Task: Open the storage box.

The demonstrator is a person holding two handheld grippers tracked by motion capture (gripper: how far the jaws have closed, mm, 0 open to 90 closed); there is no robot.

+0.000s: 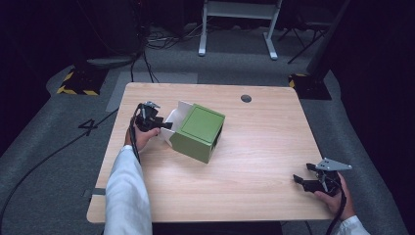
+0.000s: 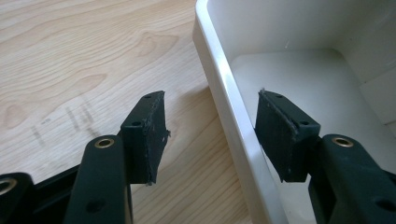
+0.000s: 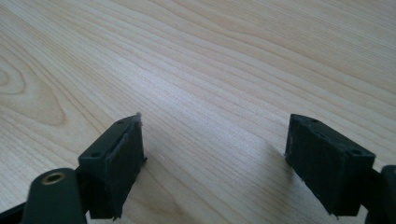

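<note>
A green box [image 1: 198, 129] lies tilted on the wooden table [image 1: 259, 147], with a white drawer [image 1: 176, 117] sticking out of its left side. My left gripper [image 1: 164, 127] is at that drawer's outer end. In the left gripper view its jaws [image 2: 212, 100] straddle the drawer's white wall [image 2: 224, 93]: one pad is inside the drawer close to the wall, while the other stands outside over the table with a visible gap. The drawer looks empty. My right gripper [image 1: 302, 172] rests near the table's front right corner, open [image 3: 215, 128] over bare wood.
A round cable hole [image 1: 246, 98] sits near the table's far edge. A white frame [image 1: 240, 24] and cables [image 1: 161, 39] stand on the grey floor behind the table. A white sleeve [image 1: 125, 196] comes in at the bottom left.
</note>
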